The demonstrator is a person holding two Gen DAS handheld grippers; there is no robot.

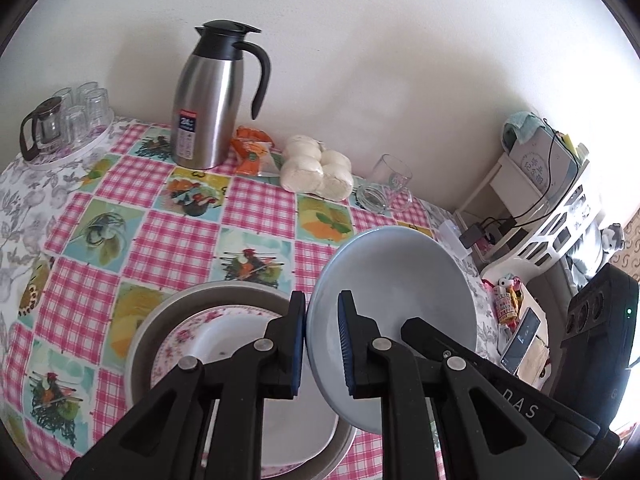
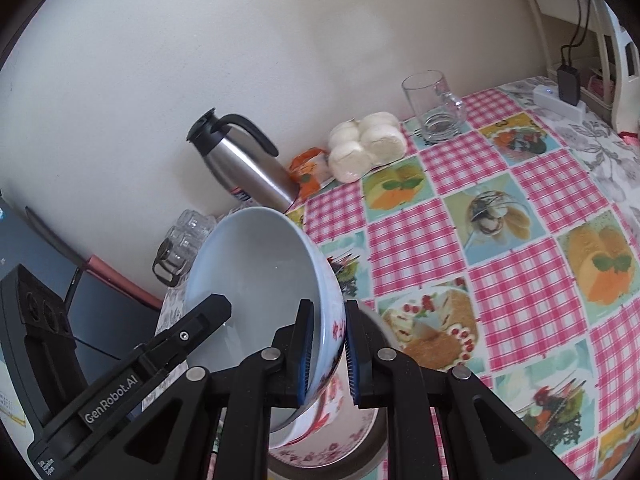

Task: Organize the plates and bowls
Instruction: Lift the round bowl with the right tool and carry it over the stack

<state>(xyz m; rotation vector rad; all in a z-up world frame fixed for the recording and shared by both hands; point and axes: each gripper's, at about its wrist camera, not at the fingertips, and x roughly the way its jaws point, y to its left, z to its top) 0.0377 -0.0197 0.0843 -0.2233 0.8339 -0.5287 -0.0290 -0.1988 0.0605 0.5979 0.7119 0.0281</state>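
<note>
Both grippers clamp opposite sides of one pale blue bowl, holding it tilted above the table with its checked pink cloth. The left gripper pinches the bowl's rim between its blue pads; the right gripper is closed on the far side of the rim, one pad inside, one on the outer wall.

Only the right wrist view shows the red flower pattern on the bowl's outside. Only the left wrist view shows clearly what sits beneath: a flowered plate resting in a metal basin near the table's front edge.

Along the back edge by the wall stand a steel thermos jug, an orange packet, a bag of white buns and a glass mug. A tray of upturned glasses fills the back left corner. The middle of the cloth is bare, and a white rack stands just off the right edge.
</note>
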